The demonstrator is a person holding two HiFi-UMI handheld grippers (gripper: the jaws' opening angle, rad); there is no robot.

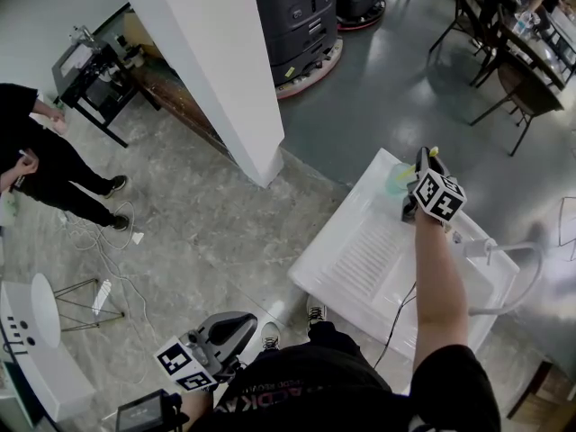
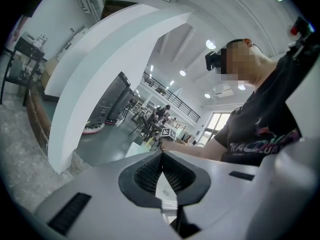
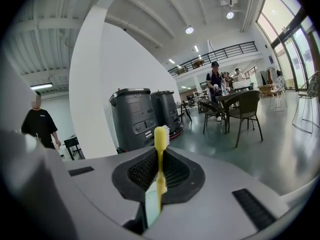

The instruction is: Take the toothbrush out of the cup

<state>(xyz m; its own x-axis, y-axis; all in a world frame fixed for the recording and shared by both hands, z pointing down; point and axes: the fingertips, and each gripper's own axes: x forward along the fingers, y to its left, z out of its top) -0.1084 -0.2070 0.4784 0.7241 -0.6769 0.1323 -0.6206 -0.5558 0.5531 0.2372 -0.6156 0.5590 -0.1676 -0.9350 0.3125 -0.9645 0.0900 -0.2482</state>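
In the right gripper view a yellow toothbrush (image 3: 160,135) stands upright between the jaws of my right gripper (image 3: 159,160), its bristled head poking above the pads. The gripper is shut on its handle. In the head view my right gripper (image 1: 424,160) hovers over the far corner of the white sink unit (image 1: 360,259), just right of and above a pale green cup (image 1: 397,180). The toothbrush tip (image 1: 434,150) shows above the jaws. My left gripper (image 1: 219,334) hangs low at my left side, away from the sink. In its own view the left gripper (image 2: 161,158) is shut with nothing in it.
A white pillar (image 1: 211,70) rises left of the sink. Two grey machines (image 1: 297,16) stand behind it. A curved faucet (image 1: 508,259) sits on the sink's right. A person in black (image 1: 40,165) stands far left. Chairs and tables (image 1: 504,52) fill the back right.
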